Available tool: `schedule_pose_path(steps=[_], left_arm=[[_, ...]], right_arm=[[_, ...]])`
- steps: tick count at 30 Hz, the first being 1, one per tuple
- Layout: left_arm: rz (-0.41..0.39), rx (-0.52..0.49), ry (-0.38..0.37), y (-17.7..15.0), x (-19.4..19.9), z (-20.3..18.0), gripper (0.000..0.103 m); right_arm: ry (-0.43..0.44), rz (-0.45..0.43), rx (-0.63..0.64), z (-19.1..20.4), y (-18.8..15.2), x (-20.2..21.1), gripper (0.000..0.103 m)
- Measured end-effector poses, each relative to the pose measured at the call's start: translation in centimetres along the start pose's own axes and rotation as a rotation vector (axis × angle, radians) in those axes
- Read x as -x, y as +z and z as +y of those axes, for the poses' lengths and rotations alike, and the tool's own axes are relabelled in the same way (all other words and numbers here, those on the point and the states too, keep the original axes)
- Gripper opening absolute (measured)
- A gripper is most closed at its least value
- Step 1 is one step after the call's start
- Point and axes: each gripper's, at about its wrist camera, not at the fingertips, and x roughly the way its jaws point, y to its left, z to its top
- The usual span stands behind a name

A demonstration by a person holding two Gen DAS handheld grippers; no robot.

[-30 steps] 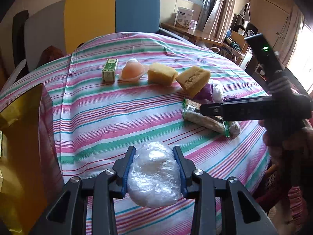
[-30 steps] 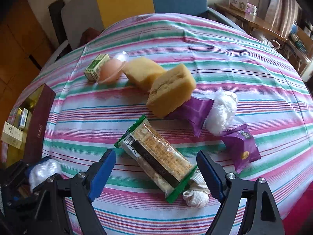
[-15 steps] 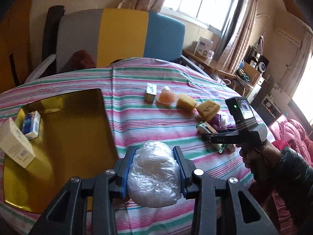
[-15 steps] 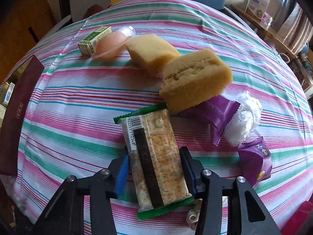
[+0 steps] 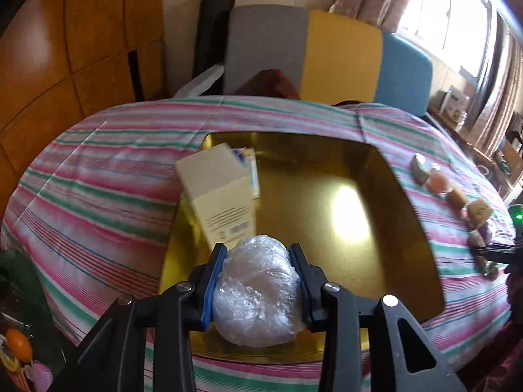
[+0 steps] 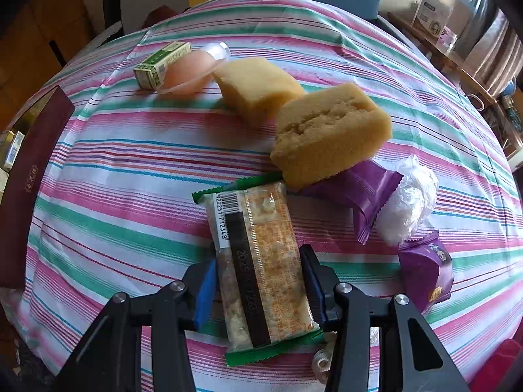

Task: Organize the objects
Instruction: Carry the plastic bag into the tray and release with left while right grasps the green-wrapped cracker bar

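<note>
Two grippers appear, one per view. The left gripper (image 5: 258, 281) points across the near edge of a gold tray (image 5: 402, 228), its blue-padded fingers (image 5: 214, 281) pinching a plastic-wrapped white bundle (image 5: 258, 290) held over the tray's near rim. The tray lies on the striped tablecloth (image 5: 98, 196); in its left part a cream carton (image 5: 219, 192) lies tilted, with a blue-and-white box (image 5: 248, 170) partly hidden behind it. Far right in this view, a row of small items (image 5: 457, 196) is blurred and cannot be told apart, and the other tool is cut off by the edge.

The right gripper (image 6: 258, 289) points along the table, its fingers pressed against both long sides of a green-edged cracker packet (image 6: 258, 268), whose far end touches the table beneath a sponge cake block (image 6: 330, 134). From left: the maroon tray wall (image 6: 26, 176), a green-and-white box (image 6: 161, 63), a pink jelly cup (image 6: 191, 70) touching it, a second cake block (image 6: 256, 85), a purple wrapper (image 6: 359, 192) partly under the nearer cake, a second wrapped white bundle (image 6: 408, 205), and a purple packet (image 6: 426, 271). A white object (image 6: 322, 357) under the packet's near end is mostly hidden.
</note>
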Motion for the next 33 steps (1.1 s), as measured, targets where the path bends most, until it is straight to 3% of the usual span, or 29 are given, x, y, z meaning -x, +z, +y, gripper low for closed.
schedule_pose_path(steps=[5,9,15,25,33], left_arm=[[0.034,-0.017,0.044,-0.3,-2.7,1.1,0.04],[0.059,-0.048,0.121,-0.7,-3.9,1.6,0.043],[0.05,-0.043,0.118,-1.3,-3.7,1.9,0.053],[-0.132,0.03,0.112,-0.7,3.0,0.4,0.056],[-0.166,0.045,0.057,-0.3,5.7,-1.1,0.056]], right_arm=[[-0.006,-0.003,0.007,0.2,-0.1,0.0,0.048],[-0.013,-0.007,0.018,0.2,-0.1,-0.1,0.048],[-0.019,-0.011,0.028,0.4,-0.3,0.0,0.047],[-0.054,-0.026,0.049,1.2,-0.5,0.2,0.042],[-0.068,-0.011,0.076,3.4,-0.8,0.9,0.041]])
